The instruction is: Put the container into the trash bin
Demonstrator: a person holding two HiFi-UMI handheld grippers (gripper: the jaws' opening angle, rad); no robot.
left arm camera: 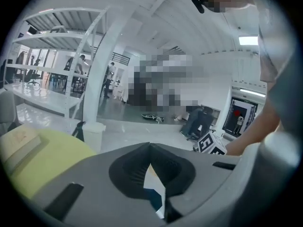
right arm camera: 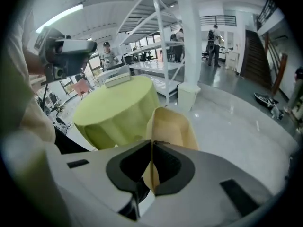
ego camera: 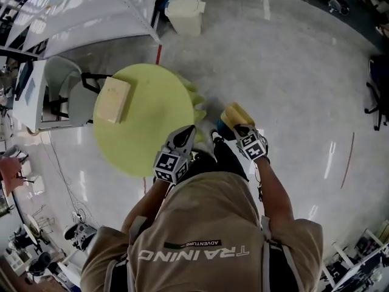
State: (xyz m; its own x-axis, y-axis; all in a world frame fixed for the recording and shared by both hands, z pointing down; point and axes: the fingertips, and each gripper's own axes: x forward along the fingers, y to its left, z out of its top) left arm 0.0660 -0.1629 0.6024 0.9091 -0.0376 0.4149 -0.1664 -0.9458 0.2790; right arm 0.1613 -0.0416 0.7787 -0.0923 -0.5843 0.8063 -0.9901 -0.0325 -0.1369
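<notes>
Pinched container (right arm camera: 171, 126) wall between right gripper (right arm camera: 151, 163) fingers, closed tight on it. Held it above floor (ego camera: 292, 90), just right of worktop (ego camera: 152, 123), well apart from bin (ego camera: 185, 14) beyond worktop's far side. Held left gripper (left arm camera: 150, 167) fingers closed, nothing between, by worktop's near edge. Saw box (ego camera: 113, 100) lying on worktop.

Round table (ego camera: 152, 123) w/ yellow-green cloth (it hangs in folds at the sides) stands centre-left on the glossy grey floor (ego camera: 292, 78). Flat beige box (ego camera: 113, 100) lies near the table's left edge. White chair (ego camera: 64, 81) just beside it; white shelving rack (ego camera: 79, 8) behind.
</notes>
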